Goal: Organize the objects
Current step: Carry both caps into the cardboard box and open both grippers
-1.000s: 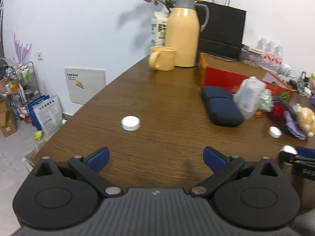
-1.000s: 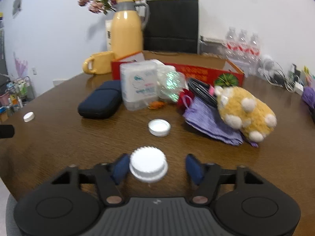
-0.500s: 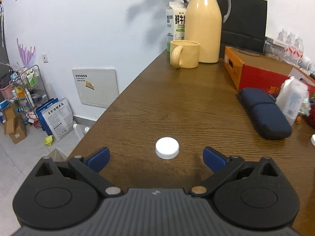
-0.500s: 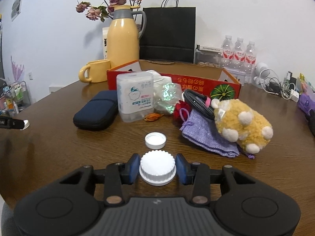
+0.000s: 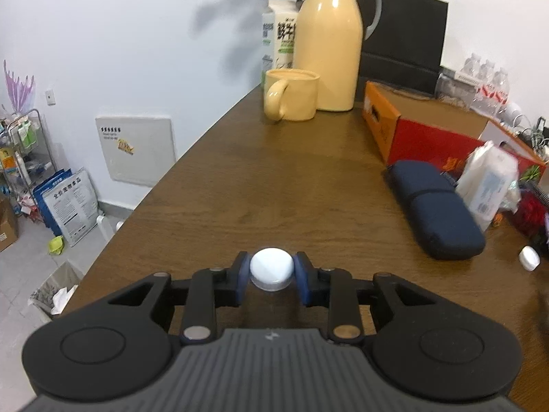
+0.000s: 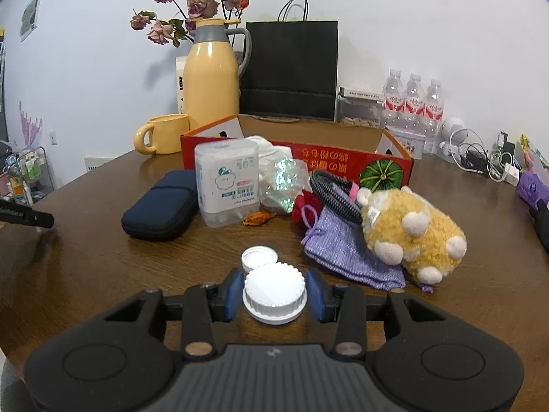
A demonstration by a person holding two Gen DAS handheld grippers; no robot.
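Note:
A small smooth white cap [image 5: 271,266] rests on the brown table [image 5: 274,178] between the blue pads of my left gripper [image 5: 271,274]. Its jaws are closing and the pads touch the cap's sides. My right gripper [image 6: 274,292] is shut on a larger ribbed white lid [image 6: 274,283] low over the table. Just beyond it lies a third white cap [image 6: 259,257], hollow side up. An open red cardboard box [image 6: 343,161] stands behind the pile of loose items. A black finger of the left gripper [image 6: 27,216] shows at the left edge of the right wrist view.
A navy case [image 6: 161,206], a tissue pack [image 6: 226,182], a purple pouch [image 6: 343,243] and a yellow plush toy [image 6: 411,226] lie before the box. A yellow mug [image 5: 291,94], a thermos [image 5: 327,37] and a black bag [image 6: 290,68] stand at the back. The table's left edge [image 5: 113,237] is close.
My left gripper moved forward to the small white cap and its wide jaws closed in on it. The right gripper's jaws closed onto the ribbed lid and have held still since.

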